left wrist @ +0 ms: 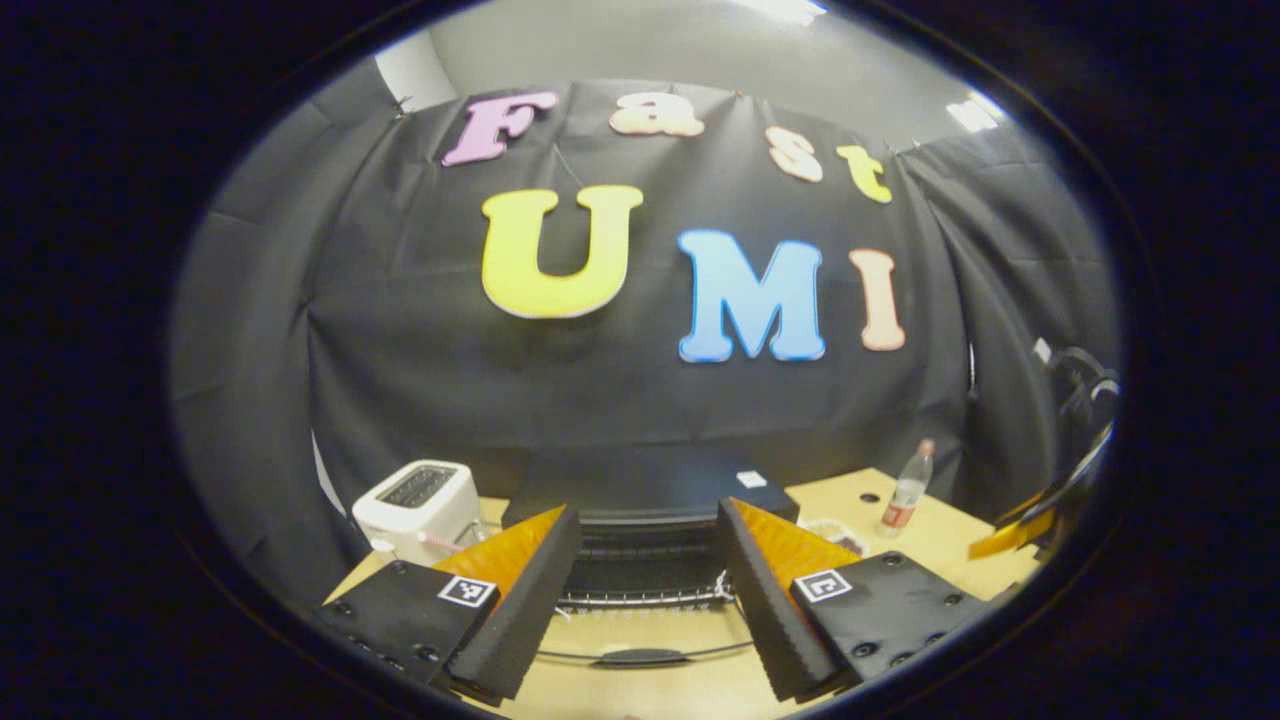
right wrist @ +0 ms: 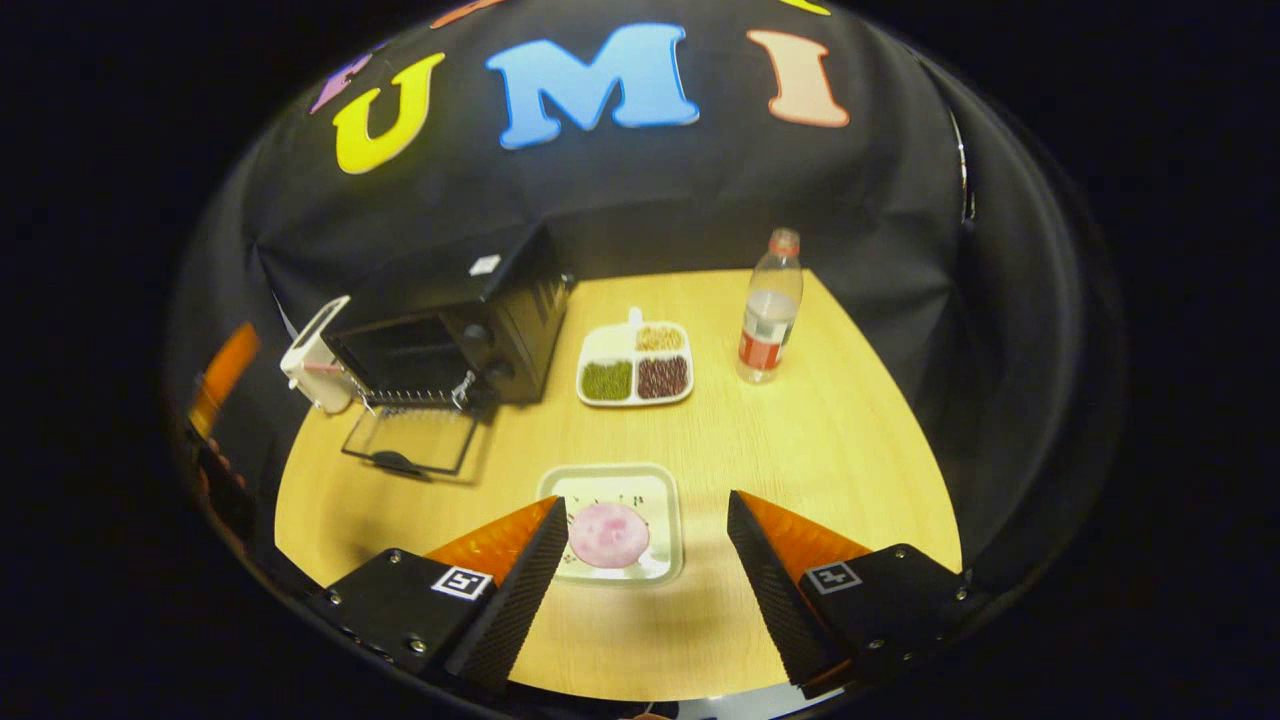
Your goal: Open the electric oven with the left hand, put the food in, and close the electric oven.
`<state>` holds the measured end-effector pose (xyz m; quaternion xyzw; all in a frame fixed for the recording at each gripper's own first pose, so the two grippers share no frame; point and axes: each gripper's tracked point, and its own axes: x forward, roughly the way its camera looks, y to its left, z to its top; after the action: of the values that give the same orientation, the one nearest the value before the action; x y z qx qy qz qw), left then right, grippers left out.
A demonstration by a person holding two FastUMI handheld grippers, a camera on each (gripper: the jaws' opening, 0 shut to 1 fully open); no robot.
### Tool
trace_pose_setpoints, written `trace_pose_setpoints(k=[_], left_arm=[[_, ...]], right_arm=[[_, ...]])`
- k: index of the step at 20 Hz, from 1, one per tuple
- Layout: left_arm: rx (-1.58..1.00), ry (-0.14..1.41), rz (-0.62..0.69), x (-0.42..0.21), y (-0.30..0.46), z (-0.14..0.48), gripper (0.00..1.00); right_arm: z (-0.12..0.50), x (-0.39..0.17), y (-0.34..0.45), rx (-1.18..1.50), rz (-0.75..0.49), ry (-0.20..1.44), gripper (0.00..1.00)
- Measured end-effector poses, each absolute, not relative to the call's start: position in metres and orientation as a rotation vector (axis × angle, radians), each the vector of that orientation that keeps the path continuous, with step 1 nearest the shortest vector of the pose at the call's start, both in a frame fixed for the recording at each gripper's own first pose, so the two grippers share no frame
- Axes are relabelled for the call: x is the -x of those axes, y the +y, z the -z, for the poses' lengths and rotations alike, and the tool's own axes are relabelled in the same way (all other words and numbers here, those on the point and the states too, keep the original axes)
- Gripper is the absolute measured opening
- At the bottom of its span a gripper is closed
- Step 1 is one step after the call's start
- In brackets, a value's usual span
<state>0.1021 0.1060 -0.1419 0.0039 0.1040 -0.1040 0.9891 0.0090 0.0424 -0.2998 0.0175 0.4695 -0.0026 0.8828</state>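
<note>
Left gripper view: your left gripper (left wrist: 648, 560) stands with its fingers spread wide and nothing between them. It faces the oven (left wrist: 650, 530), whose glass door (left wrist: 640, 655) lies folded down flat on the table (left wrist: 850, 500), handle toward you. The wire rack (left wrist: 640, 598) shows at the mouth of the oven. A white toaster (left wrist: 418, 503) sits just to the left of the oven, and a water bottle (left wrist: 908, 490) stands farther off on the right. At the far right edge your other gripper appears in part.

Right gripper view: your right gripper (right wrist: 645, 555) is likewise spread wide and grips nothing. It hovers above the near part of the table (right wrist: 820, 440). Between and just beyond its fingers lies a plate (right wrist: 660, 500) bearing a round pink piece of food (right wrist: 609, 534). The oven (right wrist: 460, 325) stands at the far left with its door (right wrist: 410, 440) down on the table, well apart from the plate. A divided tray (right wrist: 635, 365) of grains sits just right of the oven, and the water bottle (right wrist: 770, 305) stands upright beside that tray.
</note>
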Motion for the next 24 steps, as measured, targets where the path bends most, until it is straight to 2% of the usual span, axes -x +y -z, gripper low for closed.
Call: trace_pose_setpoints(k=[3,6,8,9,14,15,16,17,18,21,23,24], left_arm=[[-0.003,0.126,0.182,-0.091,0.108,0.091,0.96],[-0.047,0.097,0.141,-0.082,0.115,0.073,0.93],[-0.062,0.108,0.112,-0.074,0.118,0.075,0.93],[-0.066,0.118,0.098,-0.071,0.119,0.078,0.96],[-0.067,0.164,0.057,-0.063,0.118,0.089,0.96],[-0.067,0.165,0.055,-0.062,0.117,0.089,0.93],[-0.066,0.161,0.055,-0.061,0.115,0.089,0.96],[-0.062,0.159,0.056,-0.061,0.112,0.087,0.93],[-0.06,0.16,0.057,-0.062,0.11,0.088,0.96],[-0.059,0.171,0.064,-0.062,0.102,0.092,0.96],[-0.06,0.174,0.074,-0.062,0.096,0.092,0.93],[-0.065,0.172,0.08,-0.062,0.093,0.09,0.93]], right_arm=[[0.361,-0.013,0.029,-0.03,0.003,1.147,0.98],[0.399,-0.021,0.012,-0.012,0.039,1.246,0.98],[0.414,-0.025,0.004,0.009,0.041,1.277,0.98],[0.418,-0.026,0.006,0.016,0.028,1.288,0.98],[0.431,-0.029,0.015,0.064,-0.036,1.328,0.98],[0.434,-0.03,0.014,0.064,-0.045,1.328,0.95],[0.432,-0.032,0.014,0.073,-0.057,1.325,0.94],[0.43,-0.034,0.016,0.08,-0.077,1.326,0.93],[0.433,-0.035,0.018,0.085,-0.112,1.318,0.91],[0.428,-0.033,0.02,0.042,-0.12,1.35,0.24],[0.435,-0.034,0.023,-0.028,-0.127,1.376,0.01],[0.426,-0.03,0.022,-0.04,-0.145,1.389,0.02]])
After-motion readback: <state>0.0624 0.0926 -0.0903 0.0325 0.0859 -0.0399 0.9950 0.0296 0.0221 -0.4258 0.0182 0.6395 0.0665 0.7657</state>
